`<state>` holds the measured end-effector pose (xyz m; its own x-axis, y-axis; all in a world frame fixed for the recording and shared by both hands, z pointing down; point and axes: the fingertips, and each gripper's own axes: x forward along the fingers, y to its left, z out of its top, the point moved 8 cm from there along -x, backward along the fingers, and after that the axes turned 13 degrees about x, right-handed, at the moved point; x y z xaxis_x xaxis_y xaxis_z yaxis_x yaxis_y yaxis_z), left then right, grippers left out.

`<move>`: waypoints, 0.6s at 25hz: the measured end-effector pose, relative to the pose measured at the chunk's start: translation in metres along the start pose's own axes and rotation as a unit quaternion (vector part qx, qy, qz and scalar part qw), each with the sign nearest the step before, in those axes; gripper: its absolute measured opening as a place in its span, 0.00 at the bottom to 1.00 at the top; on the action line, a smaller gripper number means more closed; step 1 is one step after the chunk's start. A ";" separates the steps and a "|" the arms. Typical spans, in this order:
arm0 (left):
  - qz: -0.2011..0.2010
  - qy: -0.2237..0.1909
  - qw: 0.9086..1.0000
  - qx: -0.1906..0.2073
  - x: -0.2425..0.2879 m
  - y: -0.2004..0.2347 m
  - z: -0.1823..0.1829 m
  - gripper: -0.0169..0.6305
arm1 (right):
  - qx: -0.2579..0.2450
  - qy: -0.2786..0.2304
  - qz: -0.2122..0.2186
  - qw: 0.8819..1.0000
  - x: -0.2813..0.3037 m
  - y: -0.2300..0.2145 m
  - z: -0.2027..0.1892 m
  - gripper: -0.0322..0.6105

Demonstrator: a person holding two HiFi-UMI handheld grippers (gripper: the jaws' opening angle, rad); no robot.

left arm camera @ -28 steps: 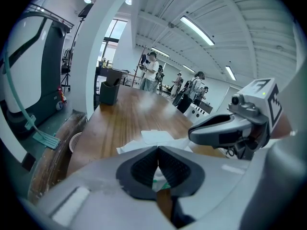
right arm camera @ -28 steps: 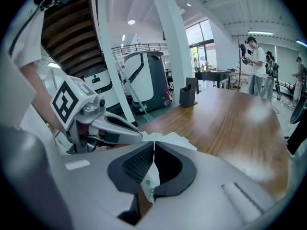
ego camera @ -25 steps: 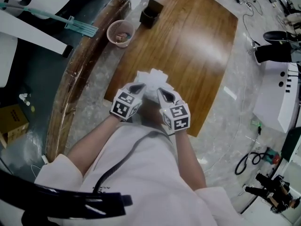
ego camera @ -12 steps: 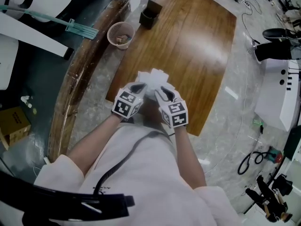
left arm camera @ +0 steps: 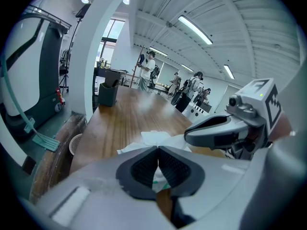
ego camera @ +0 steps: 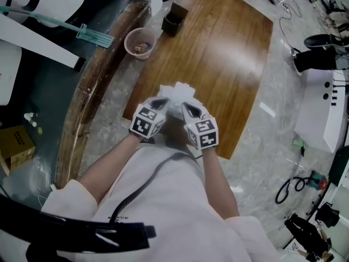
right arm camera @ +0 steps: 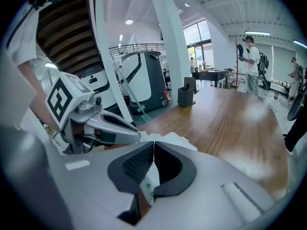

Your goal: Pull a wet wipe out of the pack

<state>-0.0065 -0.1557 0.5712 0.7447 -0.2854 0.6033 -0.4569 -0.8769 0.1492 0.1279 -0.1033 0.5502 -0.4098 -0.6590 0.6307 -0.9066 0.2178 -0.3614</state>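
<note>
A white wet wipe pack (ego camera: 175, 98) with green print is held just above the near edge of the wooden table (ego camera: 229, 53), and crumpled white sheet (left arm camera: 153, 137) sticks out ahead of the jaws. My left gripper (ego camera: 159, 101) is shut on the pack's left side, with white and green material (left arm camera: 159, 180) showing under its closed pads. My right gripper (ego camera: 188, 107) is shut on the right side, pinching a white flap with green dots (right arm camera: 148, 183). The two grippers are close together, tips almost touching. Each shows in the other's view: the right gripper (left arm camera: 216, 132) and the left gripper (right arm camera: 112, 127).
A pink basket (ego camera: 140, 40) and a black box (ego camera: 175, 15) stand at the table's far left corner. A green tool (ego camera: 82, 30) lies left of the table, and a white machine (ego camera: 322, 108) stands at the right. Several people stand far off (left arm camera: 146, 71).
</note>
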 end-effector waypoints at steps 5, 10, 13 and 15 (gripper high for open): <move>-0.004 -0.006 1.000 0.004 0.000 -0.001 0.001 0.04 | 0.003 -0.028 0.002 1.000 -0.009 0.004 0.010 0.07; -0.014 -0.017 1.000 0.012 -0.002 -0.003 0.006 0.08 | 0.005 -0.048 0.004 0.999 -0.019 0.008 0.018 0.07; -0.011 -0.020 1.000 0.017 -0.005 -0.003 0.009 0.08 | 0.007 -0.064 0.003 0.998 -0.027 0.010 0.022 0.07; -0.010 -0.025 0.999 0.020 -0.007 -0.003 0.012 0.08 | 0.007 -0.074 0.001 0.997 -0.033 0.011 0.024 0.07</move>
<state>-0.0046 -0.1553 0.5569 0.7768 -0.2858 0.5611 -0.4226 -0.8972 0.1281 0.1340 -0.0968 0.5089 -0.3913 -0.7581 0.5218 -0.9037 0.2095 -0.3734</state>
